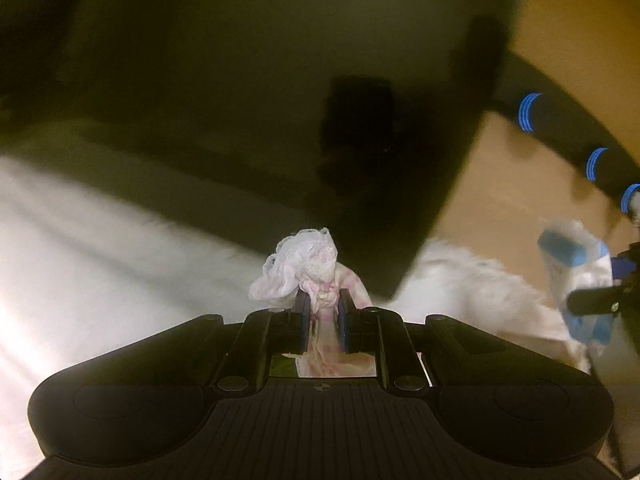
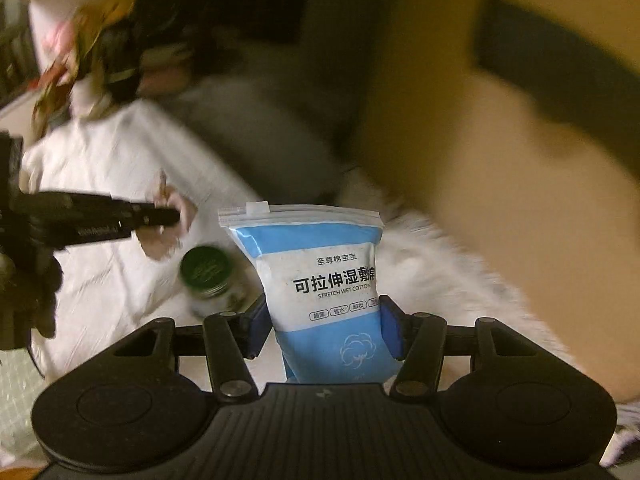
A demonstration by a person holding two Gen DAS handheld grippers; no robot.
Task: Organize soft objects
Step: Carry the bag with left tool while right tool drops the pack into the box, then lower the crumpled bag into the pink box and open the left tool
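Cloth is what the left gripper (image 1: 323,312) is clamping — a bunched pink-and-white lacy cloth (image 1: 308,276), pinched between jaws standing very narrow, its frilled end spilling out past the fingertips. Below it, white bedding (image 1: 80,240) is spreading out to the left, and a dark blurred panel (image 1: 280,100) is filling the upper part of the left wrist view.

The right gripper (image 2: 326,326) is holding a blue-and-white zip pouch (image 2: 320,280) printed "STRETCH WET COTTON", upright between jaws standing about half wide and pressing on its sides. Behind the pouch, a green-lidded jar (image 2: 208,276) is lying on the white sheet (image 2: 112,168), just left of the pouch. A white fluffy blanket (image 2: 440,280) is lying to the right. In the right wrist view the left gripper is showing at the left edge with the cloth at its tip — well apart from the pouch.
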